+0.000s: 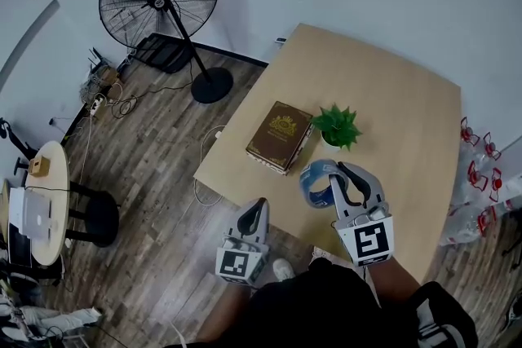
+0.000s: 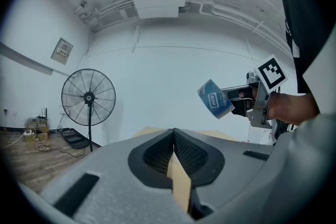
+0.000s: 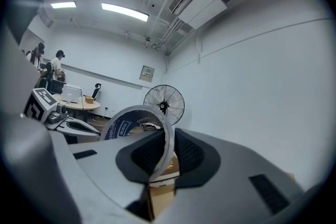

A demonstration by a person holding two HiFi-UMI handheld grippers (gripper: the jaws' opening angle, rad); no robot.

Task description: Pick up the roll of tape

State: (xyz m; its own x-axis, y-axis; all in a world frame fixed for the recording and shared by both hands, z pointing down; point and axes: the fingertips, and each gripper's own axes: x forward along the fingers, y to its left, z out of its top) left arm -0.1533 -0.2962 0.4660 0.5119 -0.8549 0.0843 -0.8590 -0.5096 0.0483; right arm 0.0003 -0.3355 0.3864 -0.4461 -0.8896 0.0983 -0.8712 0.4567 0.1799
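Head view: grey right gripper (image 1: 336,169) pinches a blue roll of tape (image 1: 313,184) above the tan table (image 1: 391,110). Left gripper (image 1: 257,206) is empty, jaws pressed together.

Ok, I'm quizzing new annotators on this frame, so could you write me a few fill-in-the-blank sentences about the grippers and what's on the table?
The right gripper is shut on the roll of tape, whose colour is ____.
The left gripper holds ____.
The book and the potted plant both rest on the ____.
Missing words: blue; nothing; table.
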